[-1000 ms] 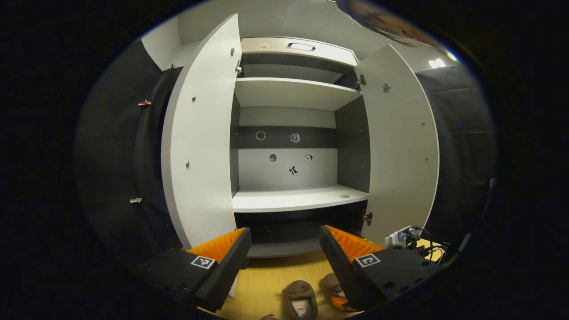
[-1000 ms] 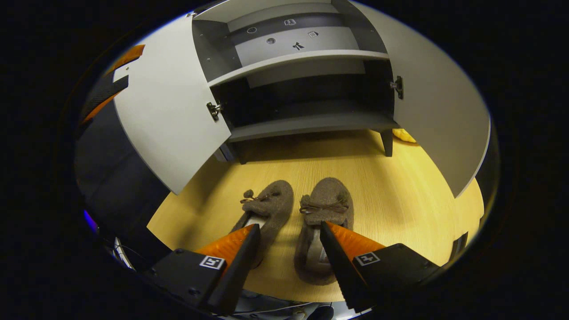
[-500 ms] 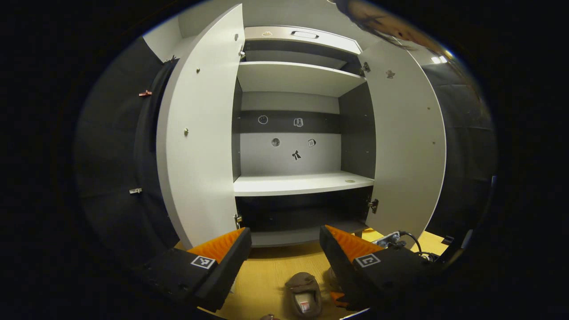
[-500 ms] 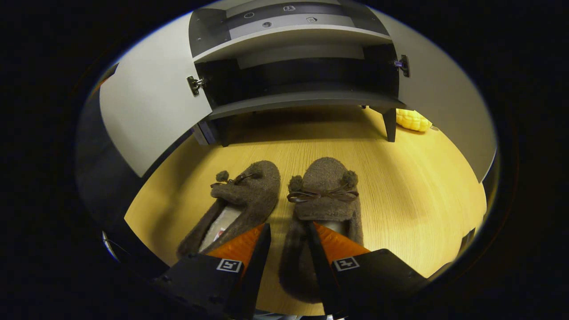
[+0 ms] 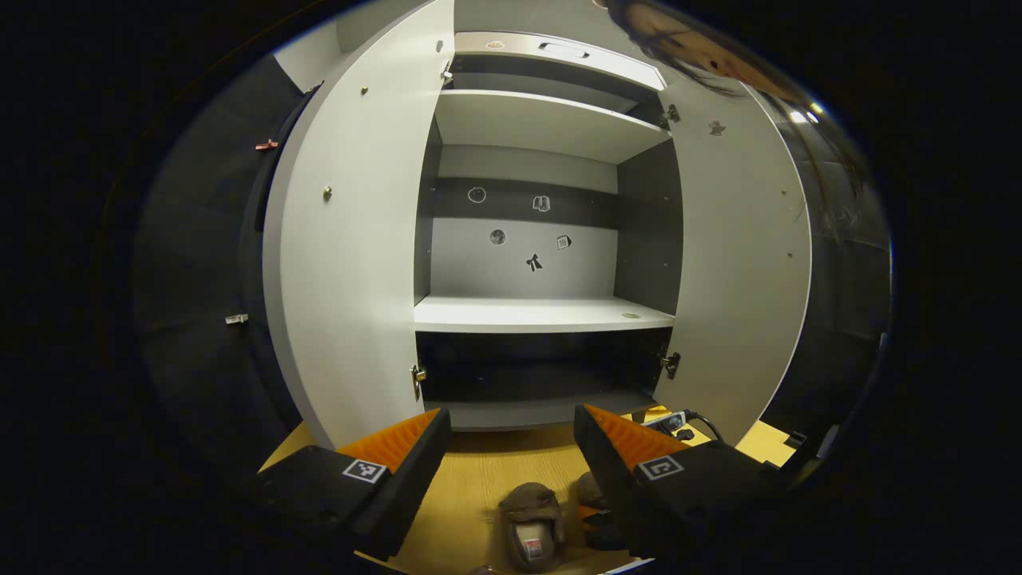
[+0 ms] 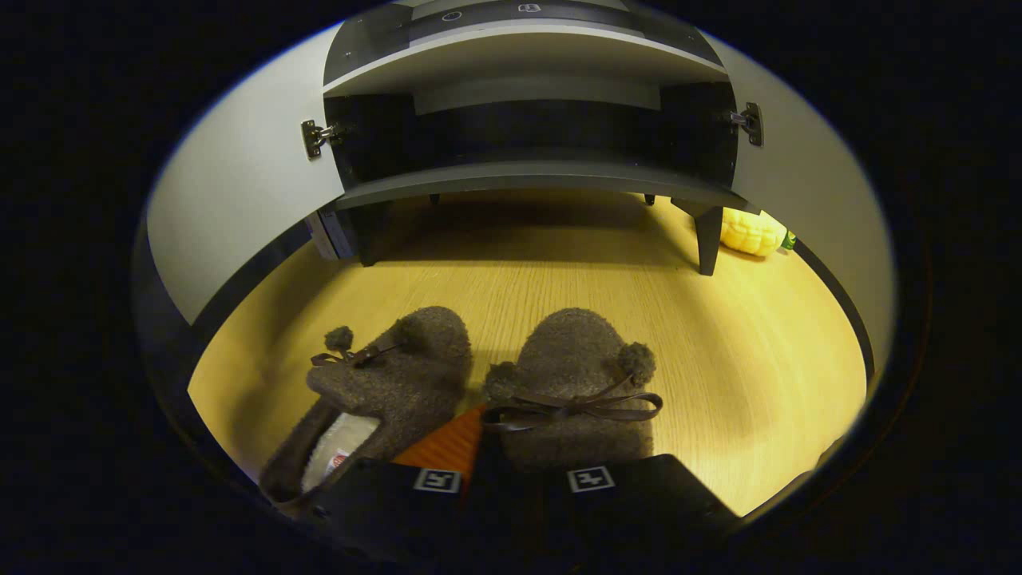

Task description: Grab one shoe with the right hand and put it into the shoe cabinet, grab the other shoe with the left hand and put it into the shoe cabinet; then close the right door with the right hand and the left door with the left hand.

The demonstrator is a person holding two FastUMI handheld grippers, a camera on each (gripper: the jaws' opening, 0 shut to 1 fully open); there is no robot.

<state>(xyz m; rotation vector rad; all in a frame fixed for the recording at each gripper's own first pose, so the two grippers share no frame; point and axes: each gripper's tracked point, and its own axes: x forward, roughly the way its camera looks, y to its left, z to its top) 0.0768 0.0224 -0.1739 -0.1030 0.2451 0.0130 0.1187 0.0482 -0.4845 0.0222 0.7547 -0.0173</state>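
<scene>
Two brown fuzzy slippers lie side by side on the wooden floor (image 6: 718, 351) in front of the open shoe cabinet (image 6: 527, 172). In the right gripper view the left slipper (image 6: 391, 383) lies free. The right slipper (image 6: 575, 375) has my right gripper (image 6: 487, 459) shut on its left side wall near the opening, with one finger hidden inside. In the left gripper view my left gripper (image 5: 511, 415) is open and holds nothing, high above the left slipper (image 5: 531, 519) and facing the cabinet's middle shelf (image 5: 543, 315). The right slipper (image 5: 589, 489) is partly behind one finger.
Both white doors stand wide open, the left door (image 5: 343, 239) and the right door (image 5: 742, 263). A yellow corn toy (image 6: 750, 231) lies on the floor by the cabinet's right leg (image 6: 707, 239). A power strip with cables (image 5: 675, 419) sits beyond the right door.
My right gripper has dropped onto the right slipper and its fingers have shut on the slipper's side wall. My left gripper has shifted slightly lower and stays open.
</scene>
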